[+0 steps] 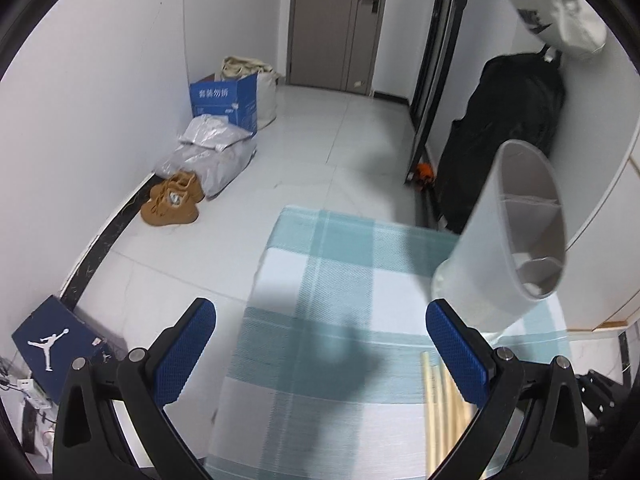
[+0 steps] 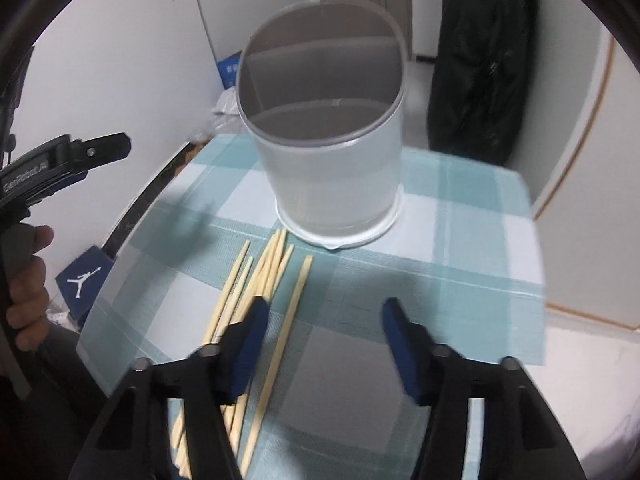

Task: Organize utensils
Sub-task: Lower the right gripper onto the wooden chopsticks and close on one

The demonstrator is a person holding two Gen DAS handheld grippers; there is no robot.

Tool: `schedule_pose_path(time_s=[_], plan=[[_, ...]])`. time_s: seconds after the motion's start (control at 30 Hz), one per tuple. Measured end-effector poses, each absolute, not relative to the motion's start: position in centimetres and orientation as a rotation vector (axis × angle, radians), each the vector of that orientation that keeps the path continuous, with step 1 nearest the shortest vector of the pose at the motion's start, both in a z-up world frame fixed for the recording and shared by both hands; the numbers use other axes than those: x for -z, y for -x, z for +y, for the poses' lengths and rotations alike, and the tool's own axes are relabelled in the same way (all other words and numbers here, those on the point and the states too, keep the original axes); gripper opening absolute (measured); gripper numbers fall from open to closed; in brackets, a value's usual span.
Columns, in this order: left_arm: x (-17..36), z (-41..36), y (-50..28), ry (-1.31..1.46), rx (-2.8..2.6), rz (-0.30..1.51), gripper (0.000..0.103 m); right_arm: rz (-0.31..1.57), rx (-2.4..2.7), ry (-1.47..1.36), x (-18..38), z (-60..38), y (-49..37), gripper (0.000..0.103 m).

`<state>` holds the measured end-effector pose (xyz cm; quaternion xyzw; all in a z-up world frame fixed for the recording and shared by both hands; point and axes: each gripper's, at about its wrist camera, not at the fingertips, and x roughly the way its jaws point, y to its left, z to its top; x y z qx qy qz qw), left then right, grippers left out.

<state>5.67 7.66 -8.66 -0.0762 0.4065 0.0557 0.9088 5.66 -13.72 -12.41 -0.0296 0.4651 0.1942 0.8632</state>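
On my far left the person's bare hand (image 2: 28,276) holds the left hand-held gripper (image 1: 320,346), whose blue-padded jaws stand wide and empty over the desk spread with a blue-and-white checked cloth (image 2: 460,248). Next along lies the fan of pale wooden chopsticks (image 2: 256,280), flat on the cloth, tips pointing toward the translucent white plastic utensil holder with its inner divider (image 2: 324,152), which stands upright just beyond them. My right hand-held gripper (image 2: 320,344) hangs over the nearer ends of the sticks, jaws about half apart and gripping nothing; one stick lies between them, the rest under the left jaw. To pick cleanly, I would centre the pads across that single separated stick, come low until both pads flank it, then squeeze squarely so it does not roll or swivel.
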Motion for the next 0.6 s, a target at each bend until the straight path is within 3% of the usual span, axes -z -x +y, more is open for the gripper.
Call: schedule_pose_path(time_s=[0.17,0.27,0.37,0.6], plan=[[9.7,9.1,-5.6,0.161,-0.129,0.88,0.102,1.026,-0.422,0.116,13.8,-11.8,-6.9,0.047],[10.0,10.3,-5.6,0.202,-0.136,0.906,0.102,1.048,-0.396,0.153,14.6,-10.7,-7.2,0.036],[10.0,11.1,-5.5,0.23,-0.145,0.919,0.102,1.064,-0.343,0.189,14.9,-10.5,-8.1,0.031],[10.4,11.4,-5.8,0.237,-0.149,0.939,0.102,1.072,-0.292,0.25,15.7,-9.9,-9.0,0.028]])
